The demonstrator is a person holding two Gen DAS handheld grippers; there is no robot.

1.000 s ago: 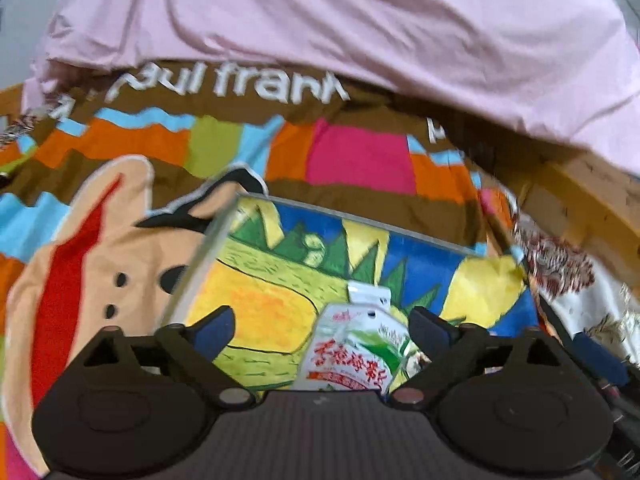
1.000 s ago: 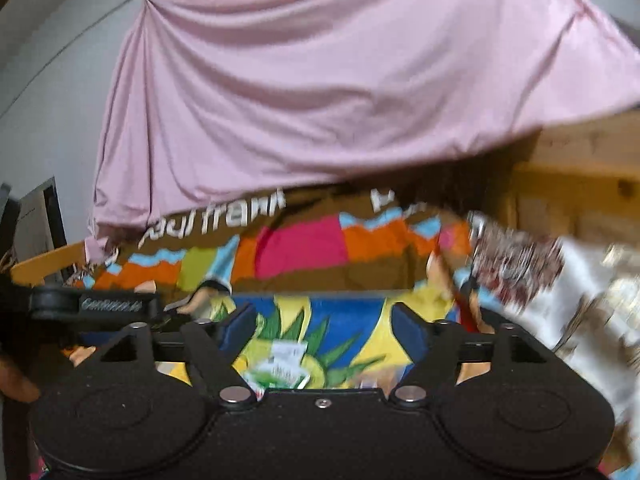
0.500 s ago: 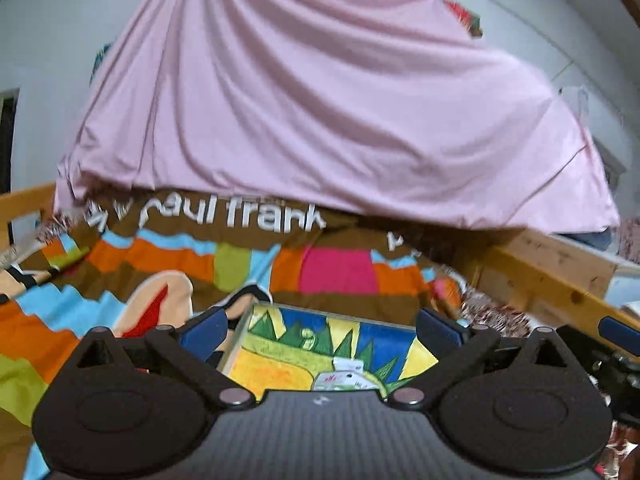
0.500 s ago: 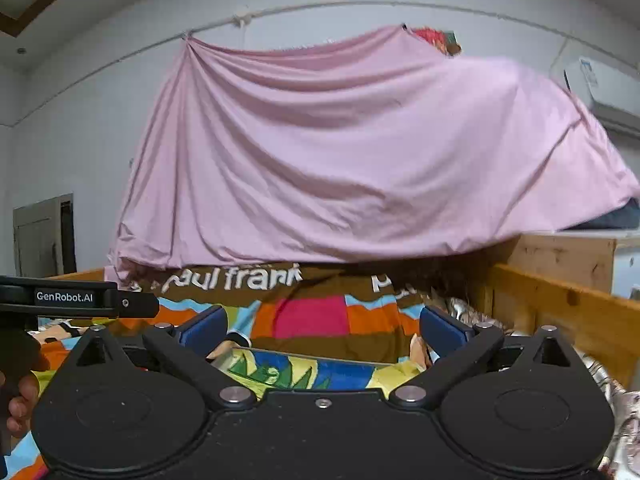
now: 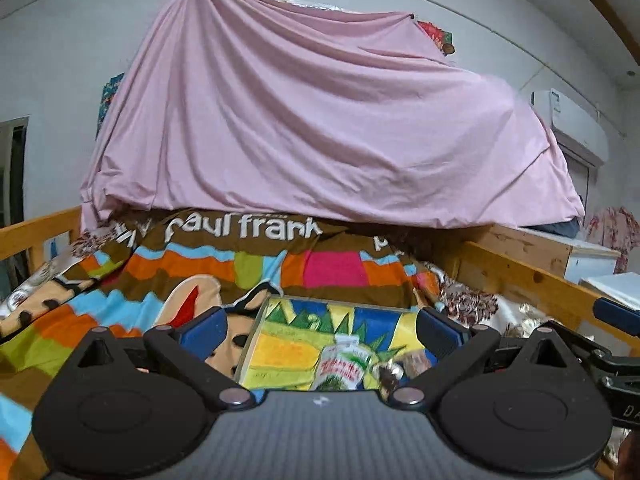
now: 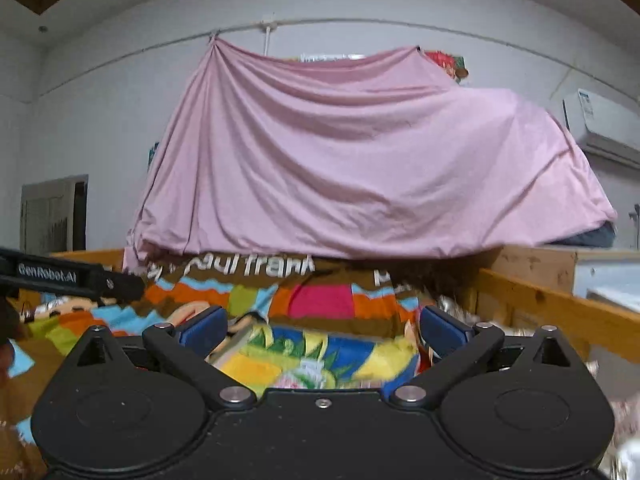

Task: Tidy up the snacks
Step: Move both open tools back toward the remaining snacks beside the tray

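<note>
A colourful painted tray (image 5: 280,344) lies on the bed blanket. A white and green snack packet (image 5: 344,364) lies in it, with a small dark wrapped snack (image 5: 412,360) to its right. My left gripper (image 5: 320,330) is open and empty, held above and in front of the tray. My right gripper (image 6: 322,326) is open and empty too, over the same tray (image 6: 352,350); the packet shows there only as a blur (image 6: 308,372). The left gripper's body (image 6: 68,274) shows at the left of the right wrist view.
A striped "paul frank" blanket (image 5: 240,264) covers the bed. A pink sheet (image 5: 320,128) hangs over a heap at the back. Wooden bed rails run along the right (image 5: 532,280) and left (image 5: 36,232). A floral cloth (image 5: 468,300) lies right of the tray.
Both grippers have tilted up and drawn back from the tray, so the wall and pink sheet fill the views. The tray and packet now sit low between the fingers. Both stayed open.
</note>
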